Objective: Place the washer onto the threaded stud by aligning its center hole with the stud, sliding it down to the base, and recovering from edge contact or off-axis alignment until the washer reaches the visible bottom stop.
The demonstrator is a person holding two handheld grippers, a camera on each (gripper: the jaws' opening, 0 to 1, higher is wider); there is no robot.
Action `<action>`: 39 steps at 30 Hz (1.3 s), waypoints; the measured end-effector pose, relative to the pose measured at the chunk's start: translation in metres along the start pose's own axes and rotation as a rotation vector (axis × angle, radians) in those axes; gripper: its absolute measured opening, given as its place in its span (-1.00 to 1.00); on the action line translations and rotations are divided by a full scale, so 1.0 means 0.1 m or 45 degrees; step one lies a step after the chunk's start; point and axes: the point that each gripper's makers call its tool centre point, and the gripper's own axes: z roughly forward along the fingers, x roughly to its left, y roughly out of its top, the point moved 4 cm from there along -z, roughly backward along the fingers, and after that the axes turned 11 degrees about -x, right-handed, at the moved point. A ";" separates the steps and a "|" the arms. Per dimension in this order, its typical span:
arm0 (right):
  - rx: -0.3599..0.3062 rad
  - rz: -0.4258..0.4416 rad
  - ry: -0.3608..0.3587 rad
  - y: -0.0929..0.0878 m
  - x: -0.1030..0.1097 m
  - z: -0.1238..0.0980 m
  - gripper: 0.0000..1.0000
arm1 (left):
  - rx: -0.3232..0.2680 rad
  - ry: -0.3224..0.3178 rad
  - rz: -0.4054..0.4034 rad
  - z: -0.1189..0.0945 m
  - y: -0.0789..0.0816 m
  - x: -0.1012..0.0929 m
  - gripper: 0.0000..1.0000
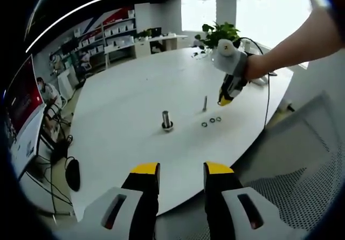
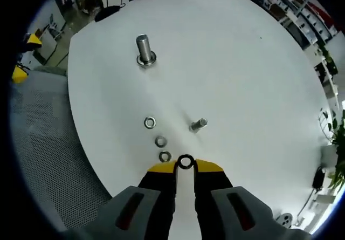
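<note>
Right claw (image 2: 185, 165) nrly closed, pinching washer (image 2: 185, 162) (by its edge).

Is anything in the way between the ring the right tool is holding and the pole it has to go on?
Nothing visible blocks it. The right tool pinches the washer at its tips above the white table. The small stud stands just ahead with bare table around it. Three loose washers lie off to one side, clear of the path.
</note>
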 end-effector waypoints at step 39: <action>0.056 -0.195 0.039 0.38 -0.16 0.23 -0.74 | 0.000 0.012 -0.006 0.00 0.00 0.01 -0.41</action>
